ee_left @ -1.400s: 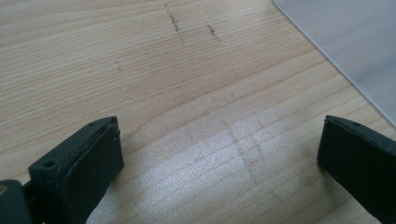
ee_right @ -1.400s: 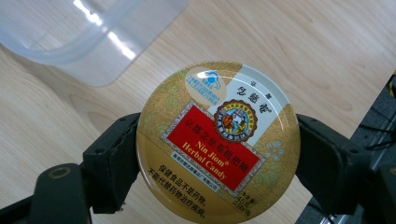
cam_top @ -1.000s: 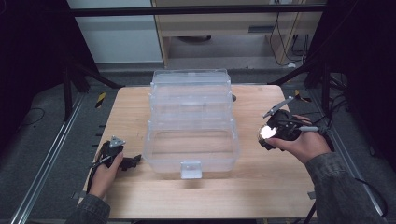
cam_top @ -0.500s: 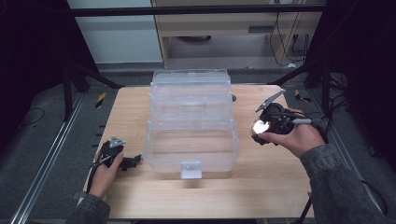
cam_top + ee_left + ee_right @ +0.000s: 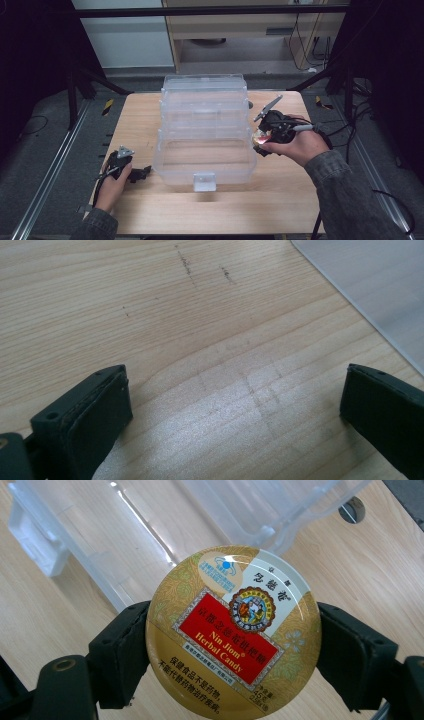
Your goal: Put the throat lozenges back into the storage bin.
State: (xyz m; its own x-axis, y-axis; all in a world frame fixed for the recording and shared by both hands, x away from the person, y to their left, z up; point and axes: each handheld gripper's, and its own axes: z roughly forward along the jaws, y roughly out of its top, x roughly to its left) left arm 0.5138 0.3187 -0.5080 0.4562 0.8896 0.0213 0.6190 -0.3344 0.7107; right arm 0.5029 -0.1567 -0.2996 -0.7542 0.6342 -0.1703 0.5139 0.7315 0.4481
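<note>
A round gold candy tin (image 5: 232, 630) with a red label is clamped across its width by my right gripper (image 5: 232, 647), one black pad on each side. From the high view that gripper (image 5: 259, 141) holds the tin (image 5: 260, 136) just off the right side of a clear plastic tiered box (image 5: 205, 130), which stands open in the middle of the wooden table (image 5: 280, 200). My left gripper (image 5: 143, 173) rests on the table by the box's lower left corner. Its jaws (image 5: 235, 410) stand wide apart over bare wood, with nothing between them.
The box's front latch (image 5: 205, 181) faces the near edge. In the right gripper view a small round hole (image 5: 351, 509) in the tabletop lies beyond the box's corner. Metal rails (image 5: 55, 165) run along the floor at the left, and cables (image 5: 360, 120) hang at the right.
My right hand has carried the tin leftward and slightly up, from the table's right side to beside the box. The left hand has stayed put.
</note>
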